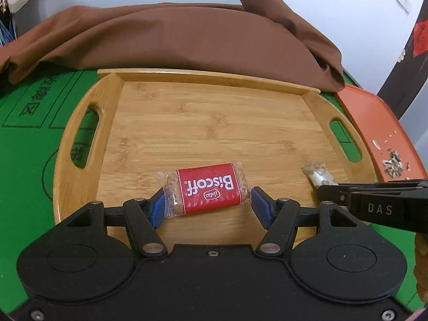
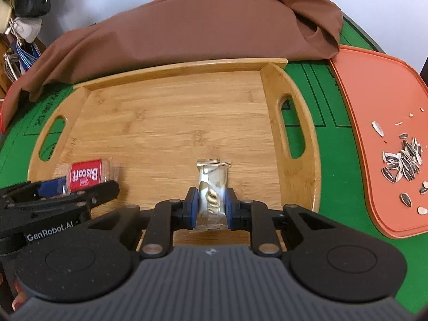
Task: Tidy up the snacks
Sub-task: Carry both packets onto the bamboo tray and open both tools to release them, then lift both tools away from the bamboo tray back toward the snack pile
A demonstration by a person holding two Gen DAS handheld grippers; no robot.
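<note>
A red Biscoff biscuit pack [image 1: 204, 189] lies on the wooden tray [image 1: 214, 112] near its front edge. My left gripper [image 1: 207, 203] is open, its blue pads on either side of the pack. The pack also shows in the right wrist view [image 2: 86, 178] at the tray's [image 2: 174, 112] front left. My right gripper [image 2: 212, 207] is shut on a silver and gold snack packet [image 2: 213, 192] over the tray's front. In the left wrist view the packet [image 1: 318, 174] sticks out of the right gripper [image 1: 325, 191] at the tray's right.
The tray sits on a green mat [image 2: 334, 187]. A brown cloth [image 1: 187, 34] is heaped behind the tray. An orange board [image 2: 379, 139] with sunflower seeds and shells [image 2: 404, 160] lies to the right.
</note>
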